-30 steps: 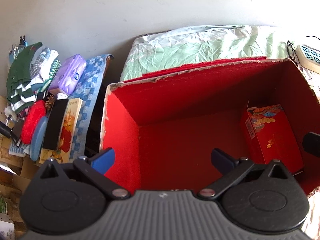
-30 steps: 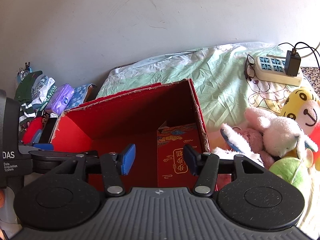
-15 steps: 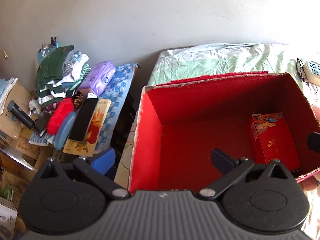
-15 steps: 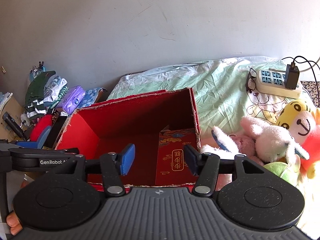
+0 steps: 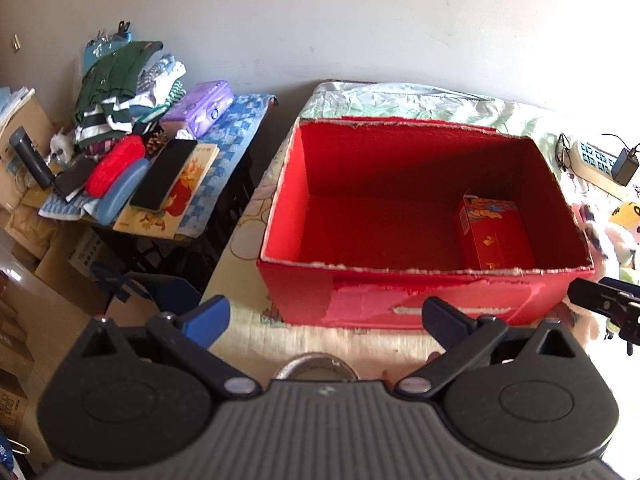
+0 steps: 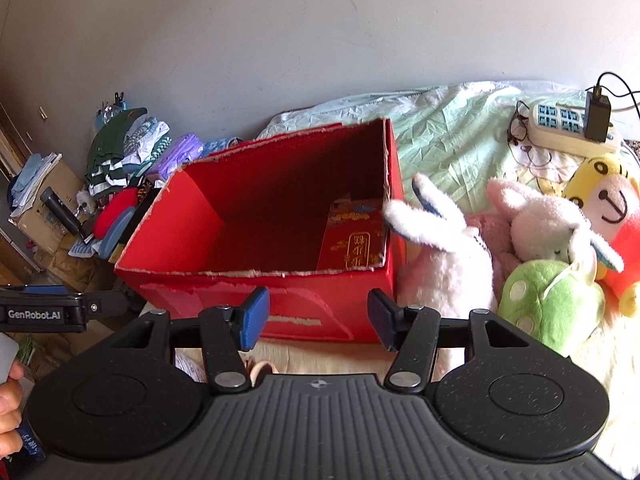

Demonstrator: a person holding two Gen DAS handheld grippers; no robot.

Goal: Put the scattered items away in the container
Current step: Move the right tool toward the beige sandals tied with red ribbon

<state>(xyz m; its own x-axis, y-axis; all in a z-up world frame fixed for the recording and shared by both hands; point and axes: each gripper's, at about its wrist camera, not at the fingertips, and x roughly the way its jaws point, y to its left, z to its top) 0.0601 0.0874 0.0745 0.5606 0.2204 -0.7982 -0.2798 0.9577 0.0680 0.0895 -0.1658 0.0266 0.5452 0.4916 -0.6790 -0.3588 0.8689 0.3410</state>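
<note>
An open red cardboard box (image 5: 360, 292) (image 6: 192, 284) stands on the bed. Inside it, at its right end, sits a small red gift carton (image 5: 496, 232) (image 6: 352, 236). My left gripper (image 5: 324, 316) hovers open just in front of the box's near wall, nothing between its fingers. My right gripper (image 6: 318, 314) is also open and empty, in front of the box's near right corner. Right of the box lie soft toys: a white rabbit (image 6: 448, 248), a pink and white plush (image 6: 536, 228), a green plush (image 6: 552, 300) and a yellow plush (image 6: 608, 204).
A low side table (image 5: 224, 136) left of the bed carries folded clothes (image 5: 120, 88), a purple pack (image 5: 200, 106), a book (image 5: 180, 192) and cases. A power strip (image 6: 568, 128) with charger and glasses lie at the bed's far right. A hand (image 6: 10, 404) shows at lower left.
Both grippers have pulled back from over the box to in front of its near wall. The left view swung so the side table shows more. Both stay open.
</note>
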